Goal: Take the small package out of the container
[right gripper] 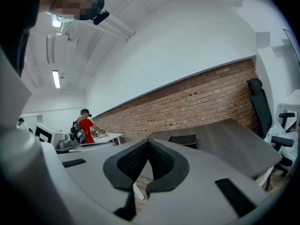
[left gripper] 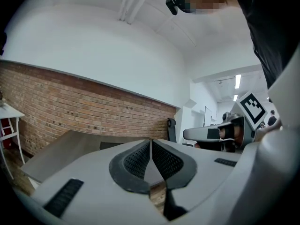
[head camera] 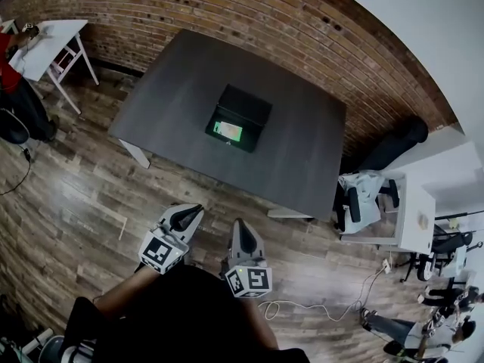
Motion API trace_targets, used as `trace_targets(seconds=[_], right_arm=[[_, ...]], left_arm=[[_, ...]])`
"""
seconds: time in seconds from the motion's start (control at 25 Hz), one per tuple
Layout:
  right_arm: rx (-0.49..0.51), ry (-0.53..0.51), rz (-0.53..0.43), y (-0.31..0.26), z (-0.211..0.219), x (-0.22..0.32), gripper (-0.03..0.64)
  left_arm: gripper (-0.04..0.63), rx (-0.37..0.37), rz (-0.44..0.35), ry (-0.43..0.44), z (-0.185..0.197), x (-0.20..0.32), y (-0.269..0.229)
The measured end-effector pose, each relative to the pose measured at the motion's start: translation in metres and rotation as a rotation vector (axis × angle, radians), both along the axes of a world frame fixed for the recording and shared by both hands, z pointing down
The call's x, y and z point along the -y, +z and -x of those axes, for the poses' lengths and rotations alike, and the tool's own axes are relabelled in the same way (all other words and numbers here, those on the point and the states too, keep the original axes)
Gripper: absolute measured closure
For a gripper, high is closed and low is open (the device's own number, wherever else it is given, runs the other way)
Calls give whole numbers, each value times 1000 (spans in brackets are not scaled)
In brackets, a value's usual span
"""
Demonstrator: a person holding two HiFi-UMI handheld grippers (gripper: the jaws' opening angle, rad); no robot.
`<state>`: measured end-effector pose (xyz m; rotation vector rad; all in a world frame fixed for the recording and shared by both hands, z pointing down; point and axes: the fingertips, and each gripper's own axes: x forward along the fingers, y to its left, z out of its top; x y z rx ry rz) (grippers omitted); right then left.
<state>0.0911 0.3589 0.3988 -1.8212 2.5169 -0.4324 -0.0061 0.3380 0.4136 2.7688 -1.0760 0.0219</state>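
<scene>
Jaws are meeting pad to pad on both the left gripper (head camera: 198,209) and the right gripper (head camera: 239,222), with nothing caught between them. Both tools are hanging side by side just in front of the person's body and pointing toward the table (head camera: 302,157).

A stretch of wood floor (head camera: 76,187) is lying between the grippers and the table's near edge. A white cable (head camera: 302,306) is curling over the boards to the right. Further right, a white desk (head camera: 412,218) is standing with a pale chair tucked against it.

On the dark grey table, the black container (head camera: 251,106) is sitting open, well away from every edge. The small package (head camera: 228,131) is resting inside it, toward the near left part. It is showing a pale green face with a lighter patch; it seems to be lying flat, though it is too small to be sure.

Beyond the table, a black office chair (head camera: 393,146) is leaning by the brick wall (head camera: 227,13). At the far left, a person in red (head camera: 11,89) is standing at a white table (head camera: 49,44).
</scene>
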Motion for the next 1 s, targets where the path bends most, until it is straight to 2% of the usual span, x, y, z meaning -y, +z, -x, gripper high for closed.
trace_targets(seconds=[0.24, 0.4, 1.0], right_arm=[[-4, -3, 9, -3, 19, 43, 592], [-9, -3, 25, 0, 28, 71, 593], [-52, 74, 75, 9, 61, 180, 594]], left_arm=[[552, -12, 0, 2, 14, 46, -5], [552, -1, 36, 14, 24, 70, 2], [552, -14, 45, 114, 62, 188, 5]])
